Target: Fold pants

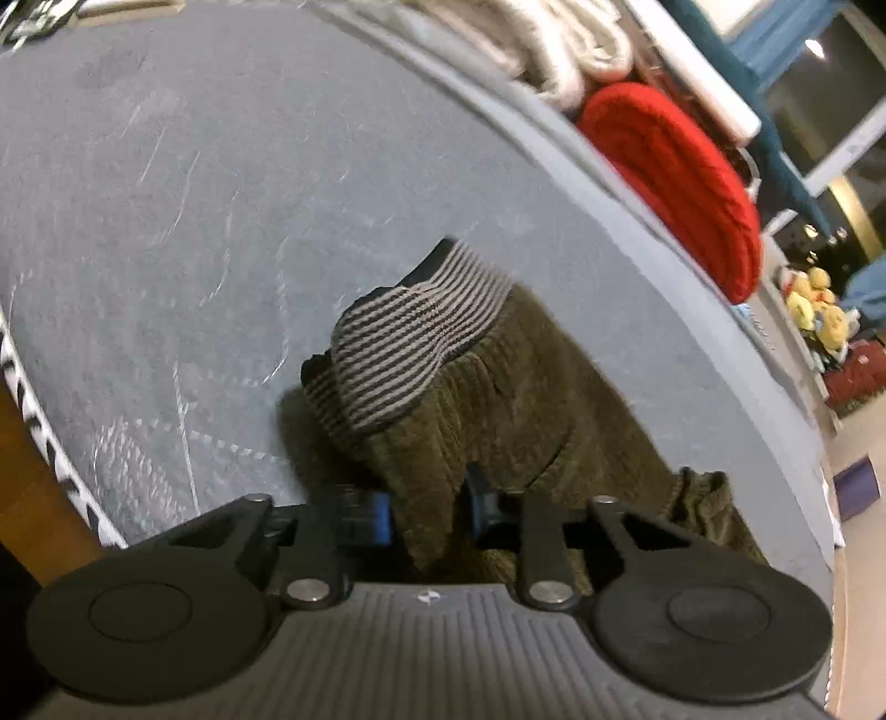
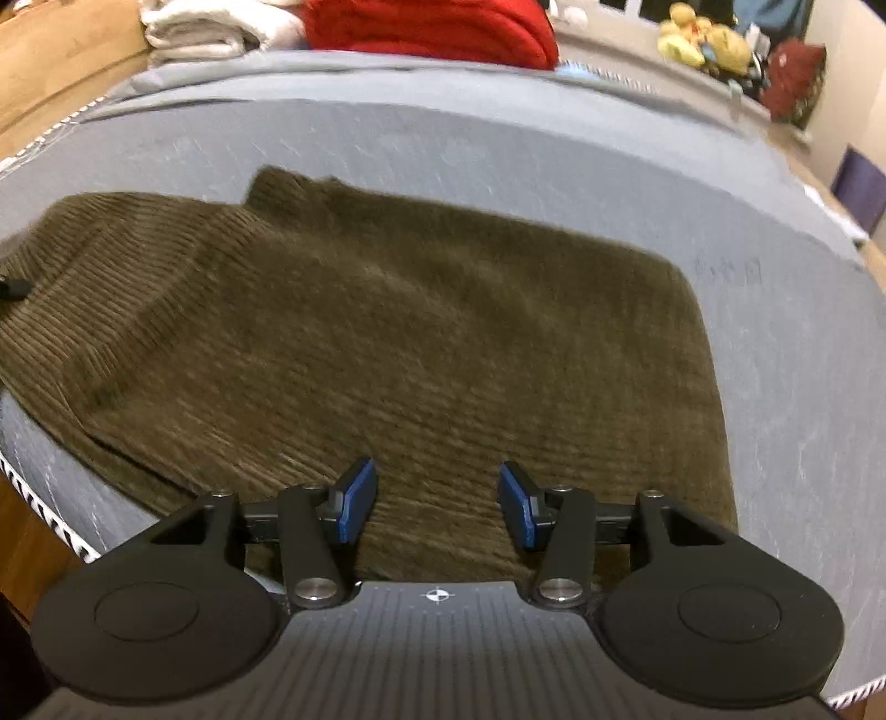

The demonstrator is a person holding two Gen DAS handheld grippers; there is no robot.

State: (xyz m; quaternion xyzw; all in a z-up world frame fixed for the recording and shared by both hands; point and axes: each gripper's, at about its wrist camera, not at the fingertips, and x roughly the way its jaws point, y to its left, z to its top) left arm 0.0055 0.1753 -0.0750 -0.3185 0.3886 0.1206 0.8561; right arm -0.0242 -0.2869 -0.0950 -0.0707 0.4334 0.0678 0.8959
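Olive-green corduroy pants [image 1: 526, 399] lie on a grey padded surface [image 1: 221, 194]. Their grey-and-black striped waistband [image 1: 404, 343] is bunched up just beyond my left gripper [image 1: 429, 509], whose blue pads press on a raised fold of the corduroy. In the right wrist view the pants [image 2: 415, 332] spread wide and mostly flat across the surface [image 2: 498, 149]. My right gripper [image 2: 437, 504] hovers over their near part, jaws apart, with nothing pinched between the blue pads [image 2: 354, 498].
A folded red blanket [image 1: 681, 177] and white folded towels [image 1: 554, 44] sit along the far edge. Yellow plush toys [image 2: 703, 39] lie beyond on the right. The surface's near-left edge has black-and-white trim [image 1: 33, 399] over a wooden frame [image 1: 27, 498].
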